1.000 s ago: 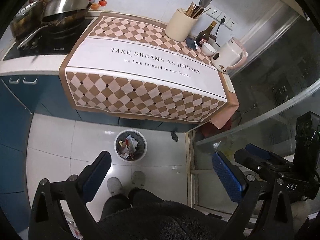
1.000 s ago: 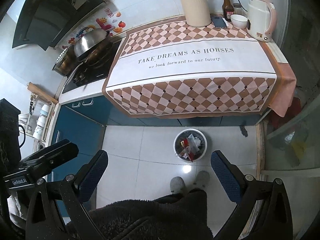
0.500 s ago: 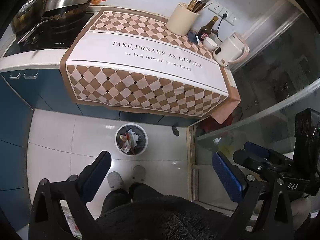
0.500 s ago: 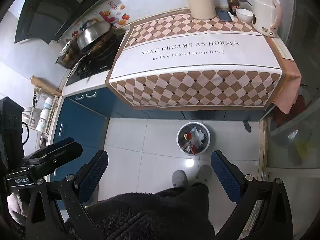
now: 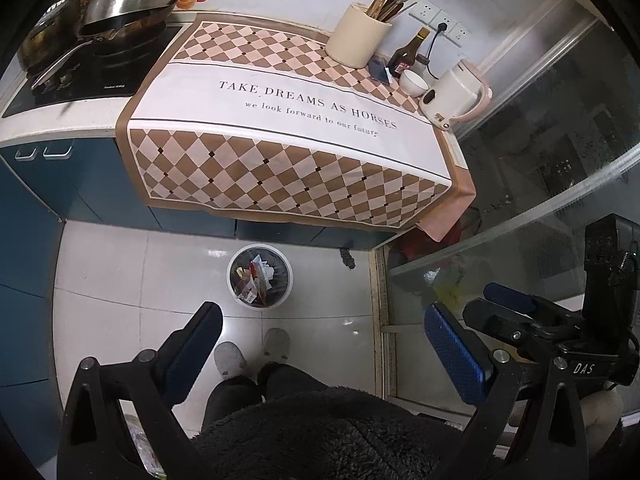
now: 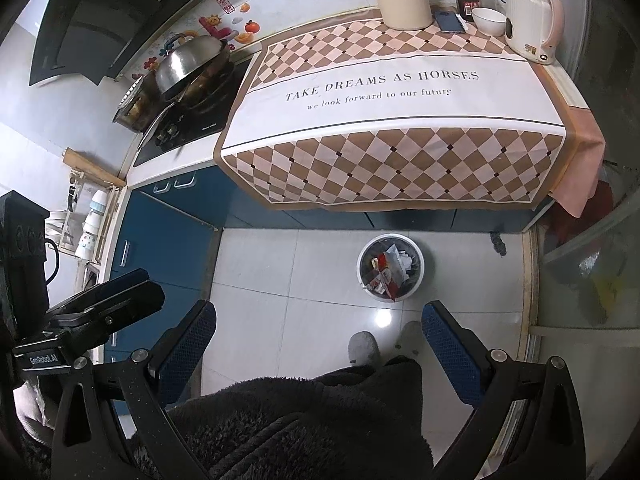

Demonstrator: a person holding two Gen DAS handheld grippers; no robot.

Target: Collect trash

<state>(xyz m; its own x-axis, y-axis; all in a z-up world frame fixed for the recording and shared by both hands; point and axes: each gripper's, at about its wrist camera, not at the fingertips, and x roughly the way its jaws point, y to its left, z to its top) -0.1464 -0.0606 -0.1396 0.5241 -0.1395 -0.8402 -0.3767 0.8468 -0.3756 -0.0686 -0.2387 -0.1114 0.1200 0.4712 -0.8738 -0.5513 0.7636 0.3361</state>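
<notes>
Both the left hand-held gripper and the right hand-held gripper are spread wide and hold nothing, high above a tiled floor. A round white trash bin full of wrappers stands on the floor just before the cloth-covered tabletop, near the person's slippers.

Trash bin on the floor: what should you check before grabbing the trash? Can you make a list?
1. Left gripper open, nothing held: ok.
2. Right gripper open, nothing held: ok.
3. Trash bin upright on the floor by the blue cabinets: ok.
4. Trash inside the bin, none seen on the tiles around it: ok.
5. Fingers near the bin: not ok, they are held high above it.
6. Whether the bin has a liner bag to lift: cannot tell.
</notes>
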